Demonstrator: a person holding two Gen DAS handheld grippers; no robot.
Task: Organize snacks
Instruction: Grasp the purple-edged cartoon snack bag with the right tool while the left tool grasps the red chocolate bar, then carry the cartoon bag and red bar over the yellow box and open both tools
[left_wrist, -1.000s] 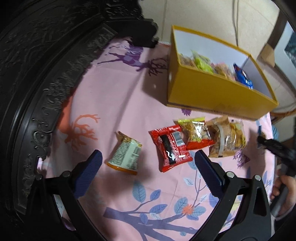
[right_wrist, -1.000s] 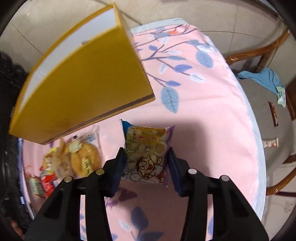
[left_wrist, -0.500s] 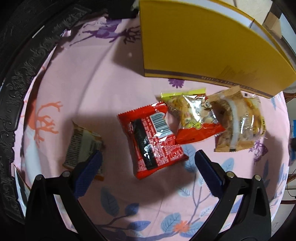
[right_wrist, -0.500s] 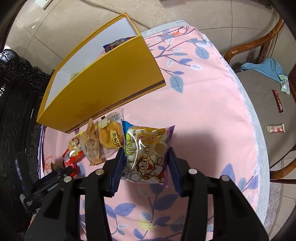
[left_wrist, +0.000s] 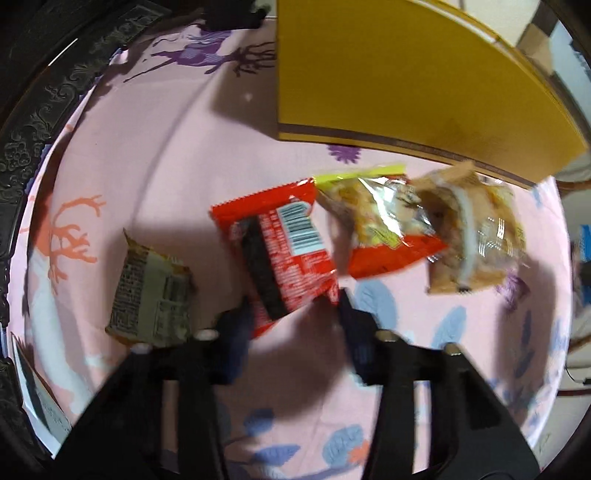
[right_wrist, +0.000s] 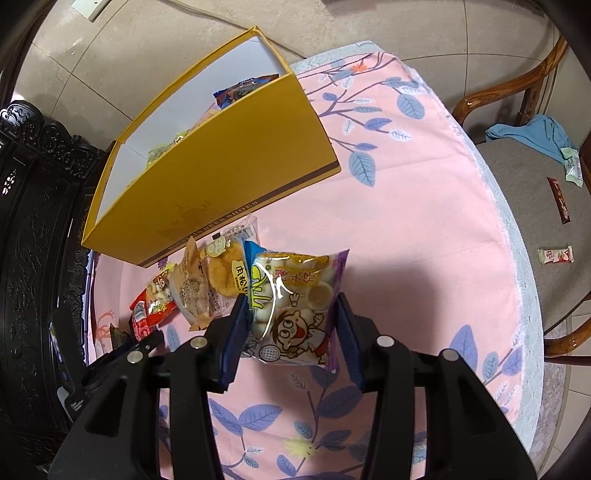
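While right jaws clench the cartoon packet (right_wrist: 291, 306) upright, left jaws are closing around the red packet (left_wrist: 280, 247).

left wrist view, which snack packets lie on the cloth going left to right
olive-brown packet → red packet, its near end between the closing jaws of the left gripper → yellow-and-orange packet → clear packet of golden cakes

Bare pink tablecloth (right_wrist: 424, 240) right of yellow box (right_wrist: 221, 177); snack packets (left_wrist: 380, 221) crowding its front wall.
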